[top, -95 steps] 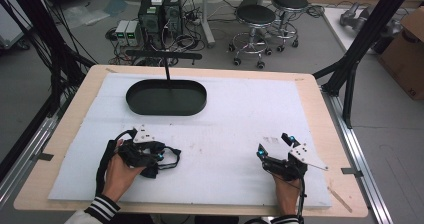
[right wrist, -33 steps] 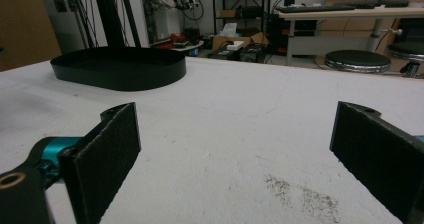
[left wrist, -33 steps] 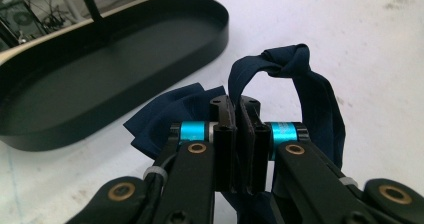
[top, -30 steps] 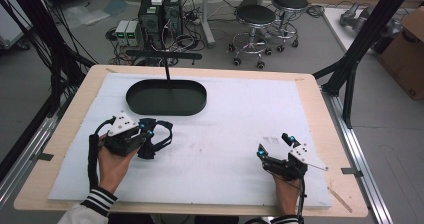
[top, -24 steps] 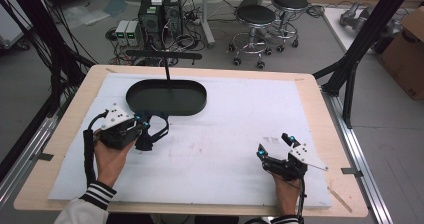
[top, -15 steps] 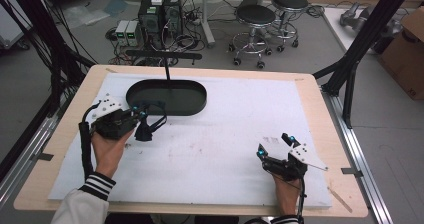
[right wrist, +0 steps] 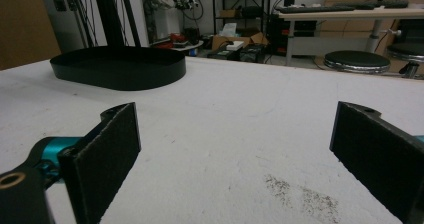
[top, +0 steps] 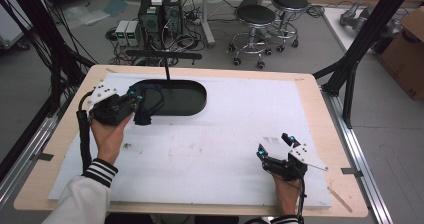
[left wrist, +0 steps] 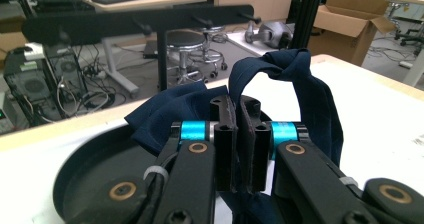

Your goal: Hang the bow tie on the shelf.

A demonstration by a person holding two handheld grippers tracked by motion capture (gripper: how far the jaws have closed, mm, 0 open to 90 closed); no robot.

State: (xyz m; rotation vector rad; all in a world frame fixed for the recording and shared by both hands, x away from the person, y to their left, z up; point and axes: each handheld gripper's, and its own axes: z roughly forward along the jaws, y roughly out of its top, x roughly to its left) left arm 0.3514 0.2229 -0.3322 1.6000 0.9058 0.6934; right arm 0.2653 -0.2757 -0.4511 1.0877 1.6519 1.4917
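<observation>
Your left claw (left wrist: 239, 134): clamped on the navy cloth (left wrist: 300, 84), held at the near-left rim of the black tray (top: 192, 96), which lies just ahead of it. Your right claw (top: 274, 147): jaws wide apart, empty, on the tabletop (top: 240, 134), well apart.

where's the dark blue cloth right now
The dark blue cloth is pinched in the left gripper, held at the near-left rim of the black tray.
</observation>
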